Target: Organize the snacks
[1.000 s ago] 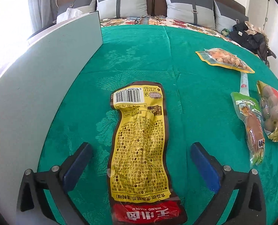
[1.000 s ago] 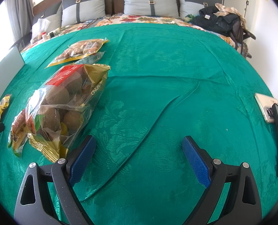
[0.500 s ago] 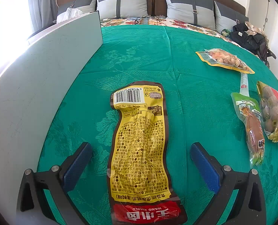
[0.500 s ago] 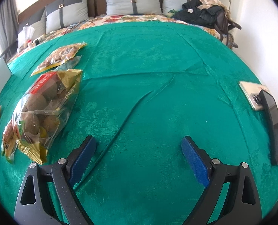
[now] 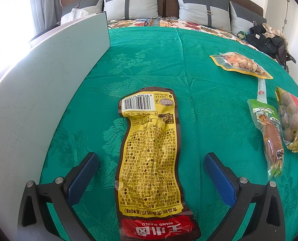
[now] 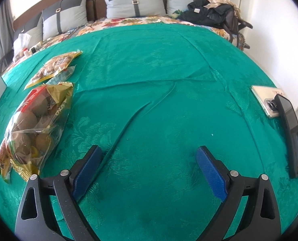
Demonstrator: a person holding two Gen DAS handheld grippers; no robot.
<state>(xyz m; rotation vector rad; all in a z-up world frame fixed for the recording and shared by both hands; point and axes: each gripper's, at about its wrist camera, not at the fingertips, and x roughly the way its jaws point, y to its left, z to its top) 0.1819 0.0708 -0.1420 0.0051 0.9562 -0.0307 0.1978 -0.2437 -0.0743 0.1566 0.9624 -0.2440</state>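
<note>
Left claw [image 5: 151, 170] wide open, blue pads either side of a long yellow snack pack [image 5: 151, 156], not touching it. Pack lies flat on the green bedspread [image 5: 169, 60], barcode end pointing toward the headboard, red end nearest the claw. Grey board [image 5: 38, 92] stands upright along the bed's left edge. Toward the right edge: green sausage pack [image 5: 269, 136] just beside a clear bag of round brown snacks [image 5: 293, 120], yellow nut pack [image 5: 241, 64] farther toward the headboard.

Right claw [image 6: 147, 170] wide open, holding nothing, over bare bedspread with a crease. Round-snack bag [image 6: 36, 126] to its left, nut pack [image 6: 54, 68] beyond. Two phones [image 6: 269, 102] at the bed's right edge.
</note>
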